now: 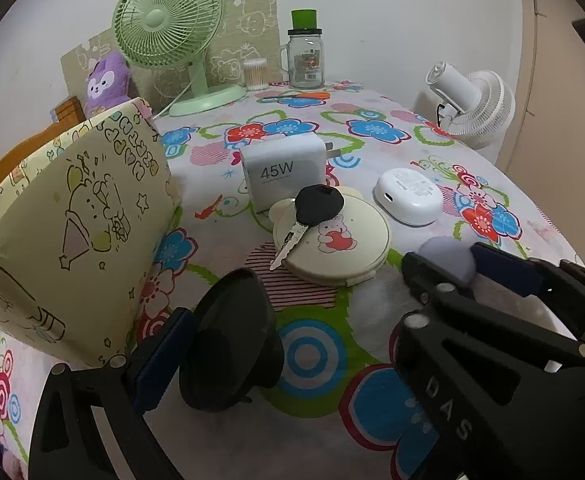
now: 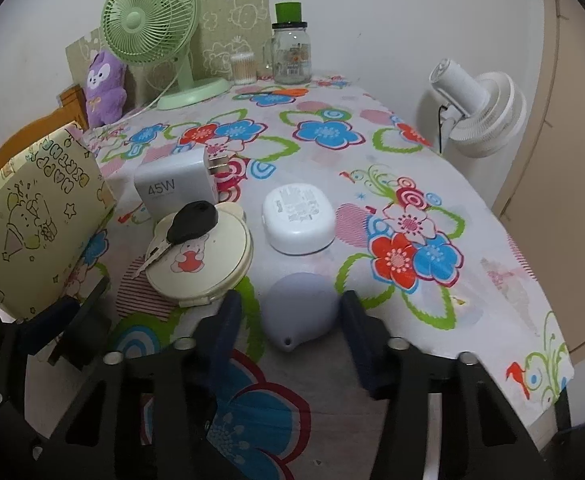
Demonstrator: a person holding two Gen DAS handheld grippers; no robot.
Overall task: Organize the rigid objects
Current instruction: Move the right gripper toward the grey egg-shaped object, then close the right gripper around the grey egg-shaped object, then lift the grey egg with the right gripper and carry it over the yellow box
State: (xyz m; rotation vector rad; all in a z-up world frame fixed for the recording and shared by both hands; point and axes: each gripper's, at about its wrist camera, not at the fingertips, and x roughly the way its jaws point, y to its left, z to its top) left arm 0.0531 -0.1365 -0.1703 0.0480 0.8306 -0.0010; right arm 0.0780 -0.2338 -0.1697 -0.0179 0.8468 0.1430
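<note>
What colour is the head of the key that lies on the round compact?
Black. The key has a black head and a silver blade; it shows best in the left wrist view.

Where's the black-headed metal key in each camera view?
Left wrist: black-headed metal key sits just right of centre, on the round cream compact's left edge.
Right wrist: key sits left of centre, on the same compact.
Shared landmark: white 45W charger directly behind.
</note>
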